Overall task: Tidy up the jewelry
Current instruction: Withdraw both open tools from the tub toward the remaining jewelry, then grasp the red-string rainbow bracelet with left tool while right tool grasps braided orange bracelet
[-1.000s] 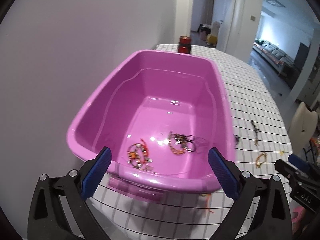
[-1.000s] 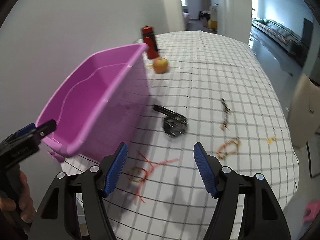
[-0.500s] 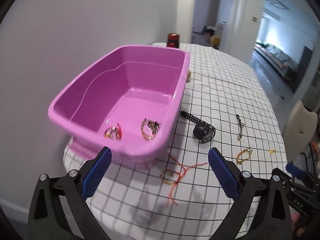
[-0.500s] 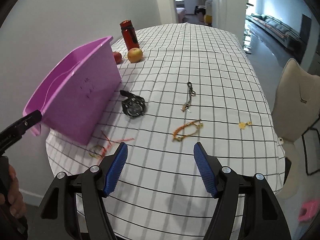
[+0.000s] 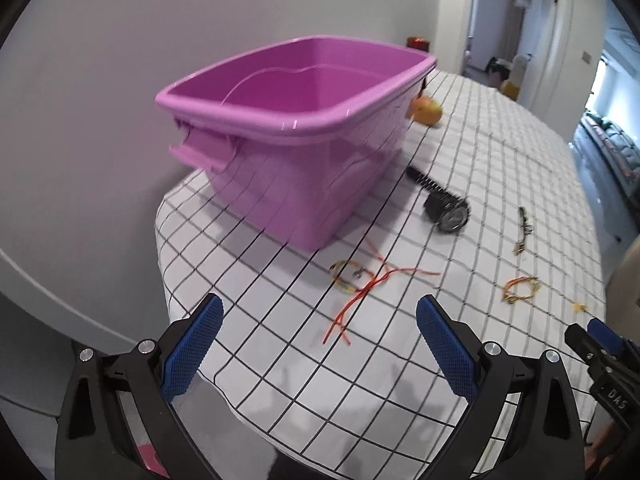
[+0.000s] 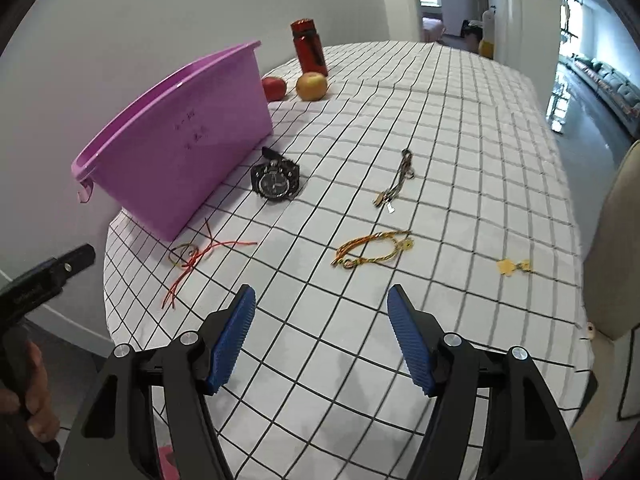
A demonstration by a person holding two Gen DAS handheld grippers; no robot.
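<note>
Both tools are empty right now. The left gripper (image 5: 316, 340), black arms with blue ribbed pads, stands wide apart with only checked cloth between its pads, and the right gripper (image 6: 320, 336) is spread the same way, holding nothing. Both hang over the near edge of the round table under its white black-checked tablecloth (image 6: 460, 160).

Just ahead of the left tool lies the red and yellow cord bracelet with loose red tails (image 5: 368, 280), close beside the near corner of the translucent purple plastic tub (image 5: 288, 128). Ahead of the right tool is the braided gold-and-red cord bracelet (image 6: 372, 250), well clear of everything else. That looks like the next pick for each. The good way, I'd say: come down steep, straddle the bunched part of the cord rather than a single tail, pads flat to the cloth, then close and lift before swinging to the tub.

The right view gives what the left cannot: the black chunky wristwatch (image 6: 275, 180) face-up beside the tub wall, the dark metal keychain (image 6: 398, 182), a small yellow charm (image 6: 514, 267), two apples, a red bottle (image 6: 309, 46), and handwriting on the tub's side. The left view alone looks over the tub's rim, though its floor stays hidden.
</note>
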